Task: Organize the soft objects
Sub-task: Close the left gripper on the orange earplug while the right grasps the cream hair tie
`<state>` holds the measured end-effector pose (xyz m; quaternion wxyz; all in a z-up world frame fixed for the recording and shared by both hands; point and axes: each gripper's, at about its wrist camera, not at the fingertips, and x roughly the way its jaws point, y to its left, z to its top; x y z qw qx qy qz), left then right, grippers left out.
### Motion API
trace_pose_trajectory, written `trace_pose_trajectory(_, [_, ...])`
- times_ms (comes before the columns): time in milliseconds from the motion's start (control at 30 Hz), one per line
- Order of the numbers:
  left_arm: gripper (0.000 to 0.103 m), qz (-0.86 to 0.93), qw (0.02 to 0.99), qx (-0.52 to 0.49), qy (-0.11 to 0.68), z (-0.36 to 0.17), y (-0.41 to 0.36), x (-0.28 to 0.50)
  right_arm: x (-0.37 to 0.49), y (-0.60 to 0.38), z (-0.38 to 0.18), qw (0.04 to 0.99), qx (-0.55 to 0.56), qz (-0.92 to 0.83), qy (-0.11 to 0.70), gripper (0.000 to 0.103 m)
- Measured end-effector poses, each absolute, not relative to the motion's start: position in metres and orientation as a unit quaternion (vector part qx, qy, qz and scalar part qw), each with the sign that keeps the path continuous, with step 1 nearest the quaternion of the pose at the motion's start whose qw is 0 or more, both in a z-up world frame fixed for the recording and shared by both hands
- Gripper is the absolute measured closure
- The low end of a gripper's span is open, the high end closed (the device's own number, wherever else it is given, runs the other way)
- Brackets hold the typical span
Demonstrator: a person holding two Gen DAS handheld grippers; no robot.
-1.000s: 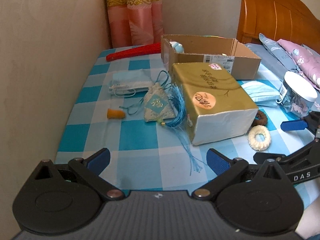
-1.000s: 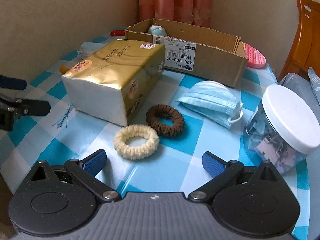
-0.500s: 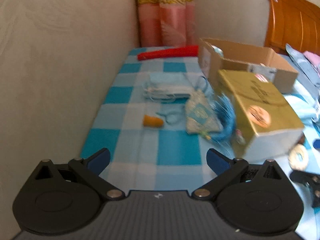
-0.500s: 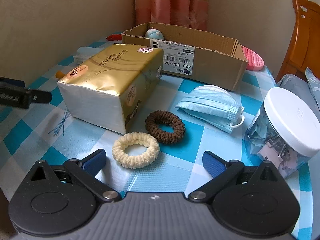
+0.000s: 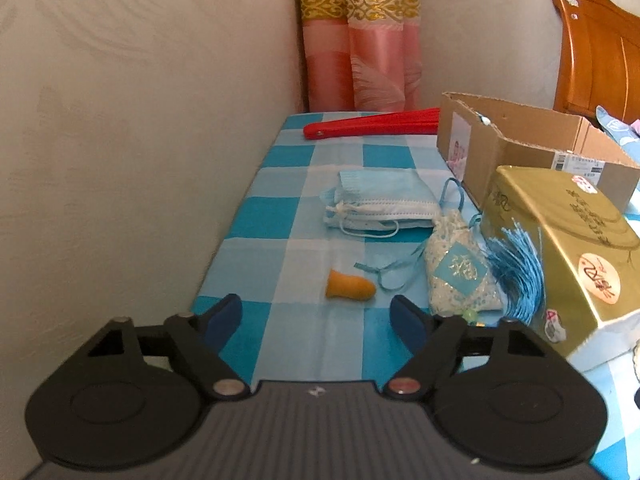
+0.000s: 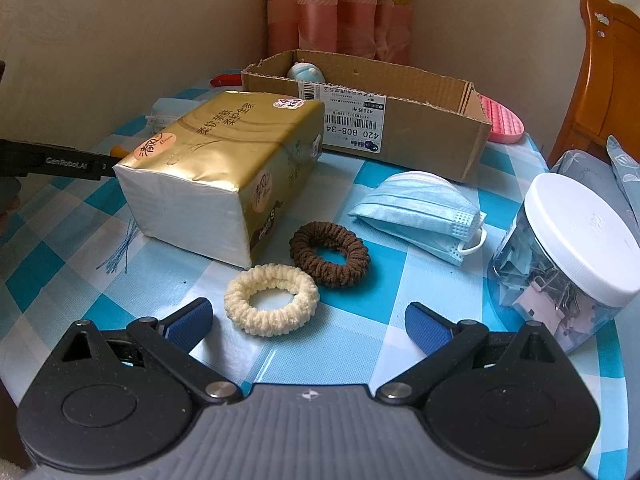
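My left gripper [image 5: 318, 316] is open and empty, low over the checked tablecloth just short of a small orange soft piece [image 5: 350, 287]. Beyond it lie a sachet with blue tassels [image 5: 460, 268] and a stack of face masks [image 5: 380, 202]. My right gripper [image 6: 308, 322] is open and empty, just behind a cream scrunchie [image 6: 272, 300]. A brown scrunchie [image 6: 329, 254] touches the cream one, and a blue face mask [image 6: 420, 208] lies to the right. An open cardboard box [image 6: 400, 120] at the back holds a pale blue soft toy [image 6: 307, 73].
A gold tissue pack [image 6: 224, 164] stands mid-table, also in the left wrist view [image 5: 560, 248]. A clear jar of clips with a white lid [image 6: 572, 256] is at right. A red fan [image 5: 372, 128] and a pink brush [image 6: 502, 124] lie at the back. A wall runs along the left.
My left gripper has swung left and moved forward toward the orange piece and the sachet. My right gripper has closed in a little on the cream scrunchie. Both stay open.
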<state>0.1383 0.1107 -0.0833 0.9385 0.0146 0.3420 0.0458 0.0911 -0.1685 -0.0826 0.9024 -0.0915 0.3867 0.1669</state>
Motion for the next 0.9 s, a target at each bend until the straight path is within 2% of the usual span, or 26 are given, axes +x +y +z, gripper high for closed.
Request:
trace_pose_trajectory(133, [0.037, 0.029, 0.939, 0.015, 0.342, -0.086, 0.107, 0.144, 0.092, -0.168, -0.082, 0.902, -0.092, 0.167, 0.388, 0.000])
trace_pose_trajectory(300, [0.038, 0.019, 0.942, 0.013, 0.334, -0.087, 0.106, 0.151, 0.092, -0.168, -0.082, 0.901, -0.092, 0.167, 0.389, 0.000])
trace_pose_trajectory(400, [0.056, 0.005, 0.943, 0.003, 0.332, -0.087, 0.106, 0.154, 0.092, -0.168, -0.082, 0.902, -0.092, 0.167, 0.388, 0.000])
trace_pose_trajectory(633, [0.076, 0.002, 0.943, 0.016, 0.332, -0.086, 0.099, 0.155, 0.092, -0.168, -0.083, 0.901, -0.092, 0.167, 0.389, 0.000])
trace_pose_trajectory(833, [0.076, 0.007, 0.942, 0.011, 0.336, -0.085, 0.101, 0.151, 0.092, -0.168, -0.082, 0.901, -0.092, 0.167, 0.389, 0.000])
trace_pose_trajectory(900, [0.076, 0.007, 0.942, 0.009, 0.336, -0.085, 0.101, 0.151, 0.092, -0.167, -0.082, 0.901, -0.094, 0.168, 0.389, 0.003])
